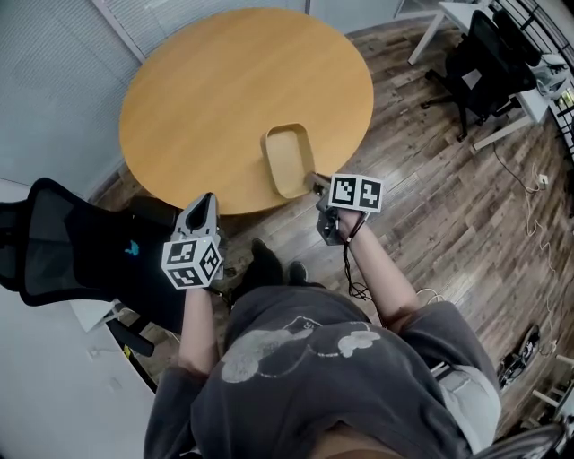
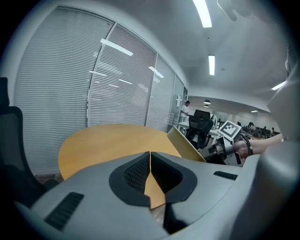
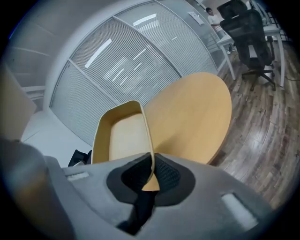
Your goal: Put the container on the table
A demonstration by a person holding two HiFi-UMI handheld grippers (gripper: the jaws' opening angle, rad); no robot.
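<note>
A shallow tan wooden container [image 1: 289, 160] hangs over the near edge of the round wooden table [image 1: 206, 90]. My right gripper [image 1: 320, 186] is shut on the container's near rim. In the right gripper view the thin wall of the container [image 3: 123, 136] runs down between the jaws of the right gripper [image 3: 150, 176]. From the left gripper view the container [image 2: 185, 146] looks tilted; I cannot tell whether it touches the table [image 2: 108, 140]. My left gripper [image 1: 203, 210] is shut and empty, short of the table's near edge; in its own view the left gripper [image 2: 150, 161] has its jaws together.
A black office chair [image 1: 72, 251] stands close at the left, beside the table. Another black chair [image 1: 489, 54] and a white desk [image 1: 466, 13] stand at the far right. Cables [image 1: 529, 215] lie on the wooden floor. A wall of blinds [image 2: 93, 84] runs behind the table.
</note>
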